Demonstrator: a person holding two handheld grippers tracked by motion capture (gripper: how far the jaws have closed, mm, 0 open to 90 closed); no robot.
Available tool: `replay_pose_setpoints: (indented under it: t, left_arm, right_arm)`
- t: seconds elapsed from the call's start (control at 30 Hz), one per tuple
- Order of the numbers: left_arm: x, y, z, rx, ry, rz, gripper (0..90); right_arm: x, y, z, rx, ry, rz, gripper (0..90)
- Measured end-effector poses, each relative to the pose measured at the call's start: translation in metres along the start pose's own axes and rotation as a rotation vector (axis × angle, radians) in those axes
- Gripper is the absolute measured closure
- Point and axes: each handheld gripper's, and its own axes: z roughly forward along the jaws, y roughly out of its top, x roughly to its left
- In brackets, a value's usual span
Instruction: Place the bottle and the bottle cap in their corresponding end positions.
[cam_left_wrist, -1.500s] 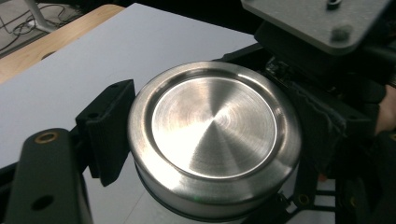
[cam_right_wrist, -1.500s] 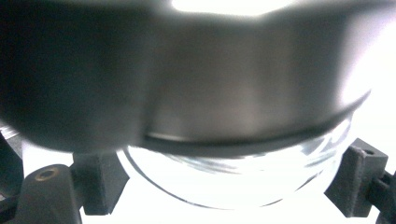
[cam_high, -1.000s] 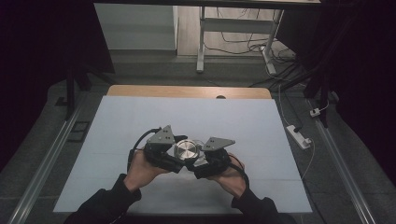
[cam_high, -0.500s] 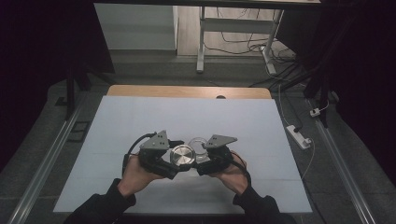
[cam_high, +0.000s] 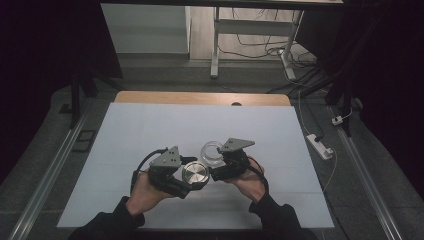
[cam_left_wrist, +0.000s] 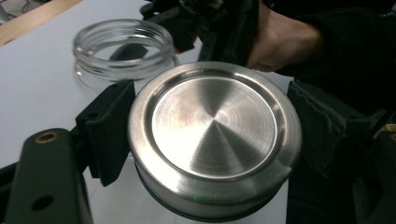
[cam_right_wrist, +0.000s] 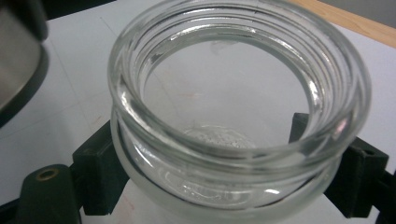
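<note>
Left claw (cam_high: 196, 176) is clamped on the lid (cam_high: 195, 173), jaws pressing its rim from both sides; in the left gripper view the lid (cam_left_wrist: 212, 135) sits flat-side up between my black pads (cam_left_wrist: 109, 128), brushed steel, tilted a little toward the camera. Right claw (cam_high: 214, 159) grips the jar (cam_high: 212, 151) around its body just under the threaded neck; in the right gripper view the jar (cam_right_wrist: 238, 112) is open-mouthed, upright, empty as far as I can tell, with pads (cam_right_wrist: 100, 175) on either side. Both claws closed on their things, then.

Lid and jar are apart. From the high view the lid is just beside the jar, down and to my left of it, both held above the white table (cam_high: 150, 125) near my edge. Left gripper view shows the jar (cam_left_wrist: 122, 51) behind the lid with the right claw (cam_left_wrist: 154, 21) on it, and the lid edge shows at the left border of the right gripper view (cam_right_wrist: 18, 56). I can't tell if the jar bottom touches the table.

Step in hand, my judgement: lid is off and being carried clear of the jar, or held ready to go back on; the frames don't settle which. If unscrewing was the job, next move is to set the lid down flat on bare table to my left and release, keeping the jar steady. If capping, I need to level the lid, centre it over the mouth, lower until the threads meet, then twist while the right claw holds firm. Glass is slick, so no loosening on the right.
</note>
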Motion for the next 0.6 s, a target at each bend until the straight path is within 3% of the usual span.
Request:
replay_pose_setpoints:
  t: [0.6]
  left_arm:
    - [-0.006,-0.021,0.016,0.027,-0.008,0.004,20.1]
  right_arm:
    - [-0.012,0.013,0.019,0.008,-0.011,0.011,15.5]
